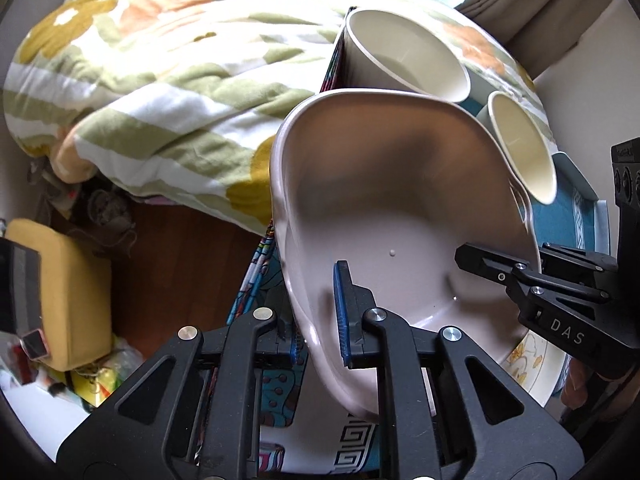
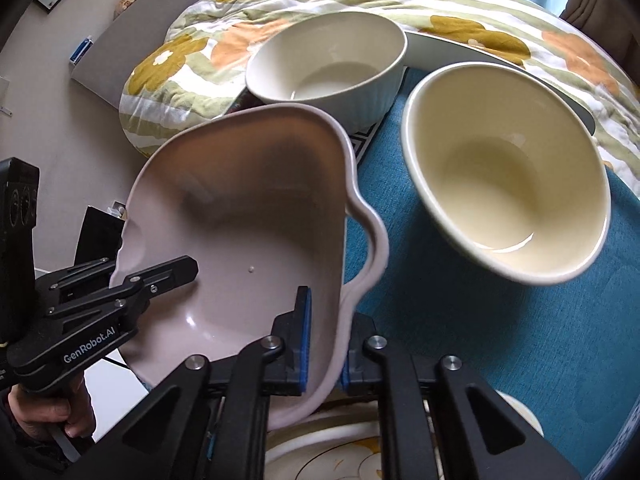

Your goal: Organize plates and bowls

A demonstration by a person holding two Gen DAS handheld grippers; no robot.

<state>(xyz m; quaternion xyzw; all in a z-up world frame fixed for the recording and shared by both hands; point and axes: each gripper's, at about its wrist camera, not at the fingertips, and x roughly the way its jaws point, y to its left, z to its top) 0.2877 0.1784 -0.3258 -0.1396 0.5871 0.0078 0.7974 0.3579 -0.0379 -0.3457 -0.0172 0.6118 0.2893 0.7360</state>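
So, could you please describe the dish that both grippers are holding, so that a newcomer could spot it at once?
On the teal cloth beside the flowery quilt stand two round cream bowls. Nearer the cameras sits the pale pinkish-grey dish, clamped at opposite rims by the left gripper and right gripper. Unlike them, it has a wavy rim and a side handle.

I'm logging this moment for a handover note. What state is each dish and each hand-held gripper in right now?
Pink dish: empty, gripped on opposite rims by both tools.
Left hand-held gripper: shut on the pink dish's rim.
Right hand-held gripper: shut on the pink dish's rim.
Ribbed white bowl: upright, empty.
Cream bowl: upright, empty, on the teal cloth.
Floral plate: mostly hidden under the pink dish.
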